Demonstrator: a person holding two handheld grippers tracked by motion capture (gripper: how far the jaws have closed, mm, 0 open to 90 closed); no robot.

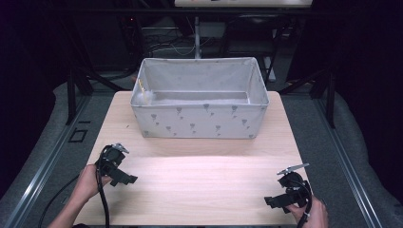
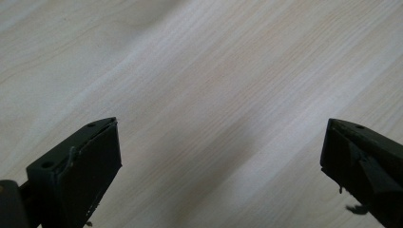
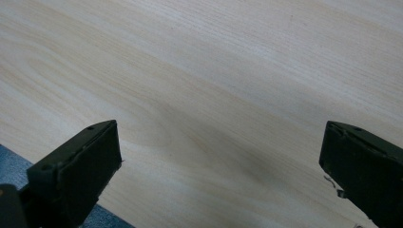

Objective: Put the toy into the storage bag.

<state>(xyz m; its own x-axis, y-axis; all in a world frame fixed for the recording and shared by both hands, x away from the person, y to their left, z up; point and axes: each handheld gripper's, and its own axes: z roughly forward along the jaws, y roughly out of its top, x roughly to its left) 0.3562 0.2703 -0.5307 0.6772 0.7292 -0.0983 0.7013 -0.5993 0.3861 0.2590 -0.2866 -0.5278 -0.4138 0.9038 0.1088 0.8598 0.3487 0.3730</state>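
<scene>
Left gripper (image 1: 124, 179), near-left on the pale wooden table (image 1: 199, 180): jaws wide apart, empty. Grey fabric storage bin (image 1: 199, 118), far centre, well apart from both. Right gripper (image 1: 273, 202), near-right: jaws wide apart, empty.

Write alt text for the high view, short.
A person holds an open left claw and right claw low over the near corners of a pale wooden table. Behind them stands a grey fabric bin with something small and whitish in its back left corner.
</scene>
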